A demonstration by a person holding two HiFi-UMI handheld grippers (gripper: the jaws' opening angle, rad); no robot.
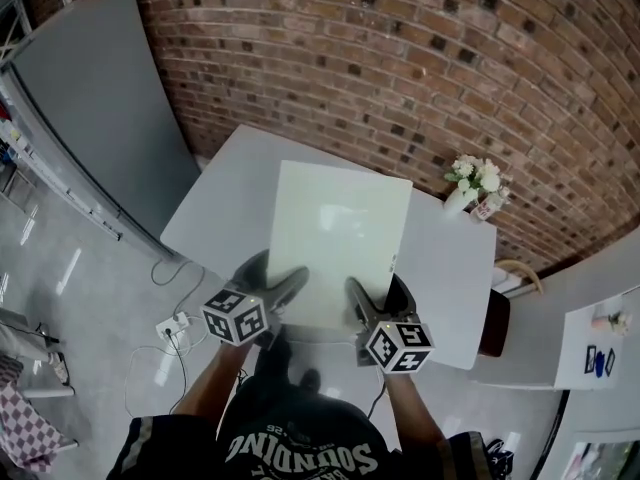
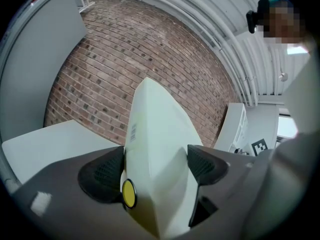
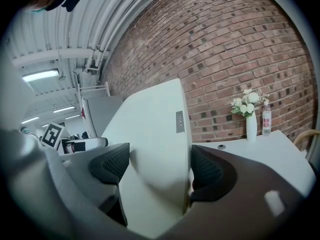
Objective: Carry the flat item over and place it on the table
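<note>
Head view: a person holds a flat white board point(image 1: 340, 238) by its near edge, one gripper at each near corner.
Left gripper point(image 1: 275, 280): jaws closed on the board's near left corner; the left gripper view shows the sheet point(image 2: 155, 124) pinched between both dark pads.
Right gripper point(image 1: 378, 296): jaws clamped on the near right corner; the right gripper view shows the board point(image 3: 150, 129) filling the gap between its pads.
Board position: over the middle of the white table point(image 1: 225, 208), its far edge pointing at the brick wall point(image 1: 400, 58) and its near edge sticking out past the table's near edge.
Board tilt: in both gripper views it rises away from the jaws; whether its far edge touches the tabletop cannot be told.
Board marks: a yellow round sticker point(image 2: 129, 193) by the left jaw, a small barcode label point(image 2: 133, 132) along the left edge, and a small grey label point(image 3: 179, 121) near the right edge.
Table's far right corner: a white vase of flowers point(image 1: 470, 183) with a small bottle point(image 1: 488, 206) just beside it.
Right of the table: a dark chair point(image 1: 495, 318) close to its edge.
Left of the table: a grey panel point(image 1: 100, 98) leaning by the wall.
Floor: a power strip point(image 1: 172, 325) with cables near the table's near left corner.
</note>
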